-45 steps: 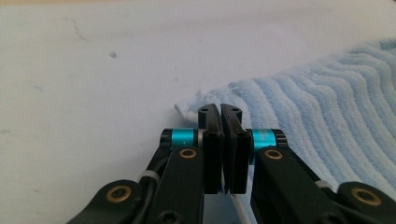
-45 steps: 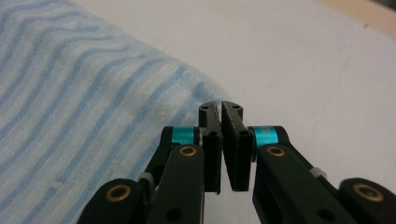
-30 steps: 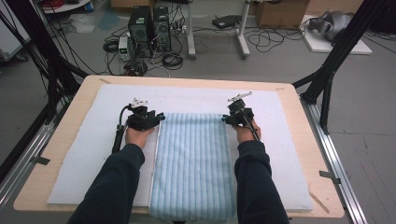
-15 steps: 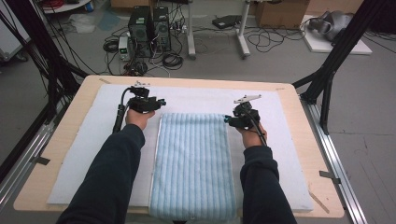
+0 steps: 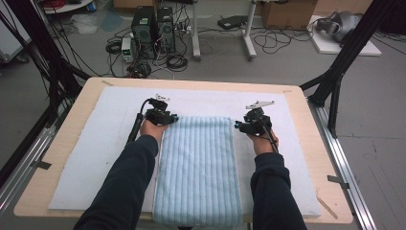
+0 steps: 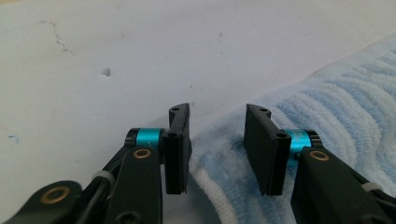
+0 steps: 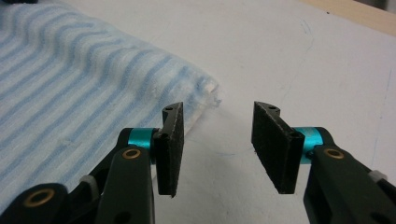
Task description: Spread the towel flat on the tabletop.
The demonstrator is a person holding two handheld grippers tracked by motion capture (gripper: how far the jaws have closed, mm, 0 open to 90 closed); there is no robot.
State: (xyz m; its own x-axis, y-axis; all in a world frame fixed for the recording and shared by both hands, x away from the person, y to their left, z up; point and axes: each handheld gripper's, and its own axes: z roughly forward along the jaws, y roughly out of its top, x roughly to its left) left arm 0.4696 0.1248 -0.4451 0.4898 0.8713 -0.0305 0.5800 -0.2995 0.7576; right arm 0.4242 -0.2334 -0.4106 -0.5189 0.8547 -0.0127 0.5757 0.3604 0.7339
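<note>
the left tool [image 5: 168, 118] has just been closing around the far left corner of the folded blue towel [image 5: 198, 167] on the desk, not yet pinching, while the right tool [image 5: 239, 125] has been opening, empty, beside the far right corner.

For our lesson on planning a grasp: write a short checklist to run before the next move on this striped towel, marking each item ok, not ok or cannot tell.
1. Towel lies flat on the white mat: ok.
2. Left gripper straddles the towel's far corner, jaws just been closing, not yet pinching: ok.
3. Right gripper lined up on its corner: not ok; corner lies ahead, bare mat between the jaws, which have just been opening.
4. Cables clear of the towel: ok.
5. Towel's near edge fully on the table: cannot tell.
</note>
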